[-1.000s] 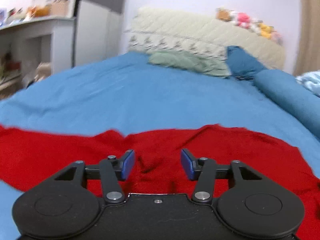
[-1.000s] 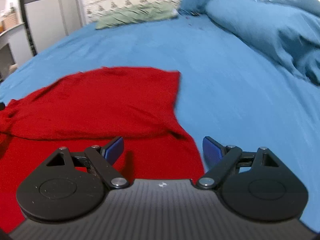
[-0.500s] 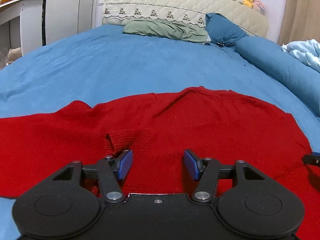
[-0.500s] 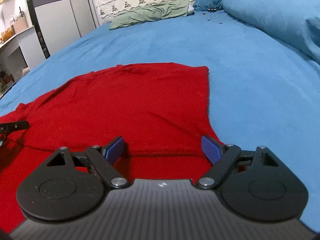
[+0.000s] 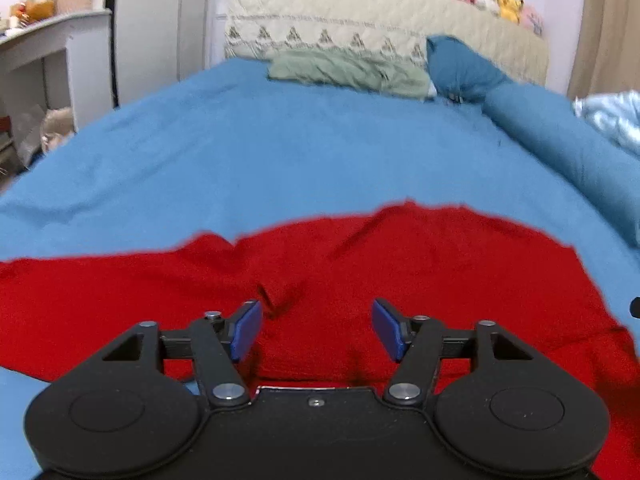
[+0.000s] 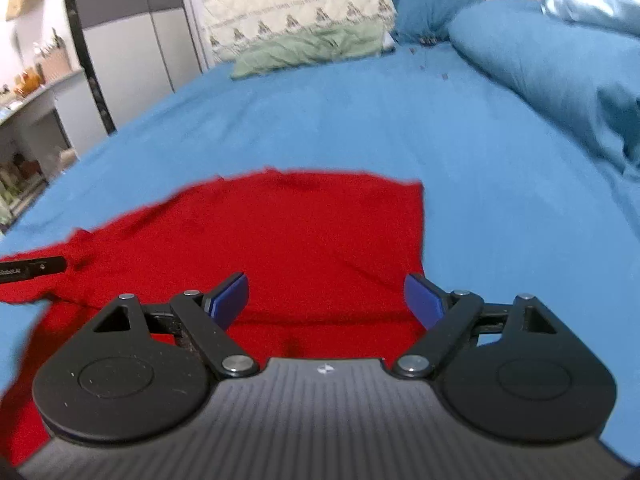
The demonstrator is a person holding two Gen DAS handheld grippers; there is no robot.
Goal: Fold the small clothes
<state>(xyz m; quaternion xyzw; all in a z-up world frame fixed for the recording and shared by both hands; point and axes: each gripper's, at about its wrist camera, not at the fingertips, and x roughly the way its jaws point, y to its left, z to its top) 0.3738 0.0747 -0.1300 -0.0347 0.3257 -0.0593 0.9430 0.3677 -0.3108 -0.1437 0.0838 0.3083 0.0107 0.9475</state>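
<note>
A bedroom: a wide bed point(image 5: 280, 152) under a blue sheet, a quilted cream headboard point(image 5: 360, 36) with soft toys along its top, a green pillow point(image 5: 348, 72) and a blue one at the head, a rolled blue duvet point(image 6: 540, 64) along the right side. The red garment point(image 5: 400, 272) lies spread on the near part of the bed, mostly flat, with a small pucker of cloth just ahead of the left gripper point(image 5: 316, 330). In the right wrist view a crease runs across the garment point(image 6: 300, 232) just beyond the right gripper point(image 6: 326, 300), so one layer seems already laid over another there; a first fold is probably in place, though blur leaves that uncertain.

Both pairs of fingers are spread wide with nothing between them, each poised low over the red cloth near its front edge. The right gripper sits close to the garment's right border, the left nearer the middle. What seems left: taking hold of the cloth again and bringing in the long stretch that trails off to the left, then the closing folds into a compact bundle
</note>
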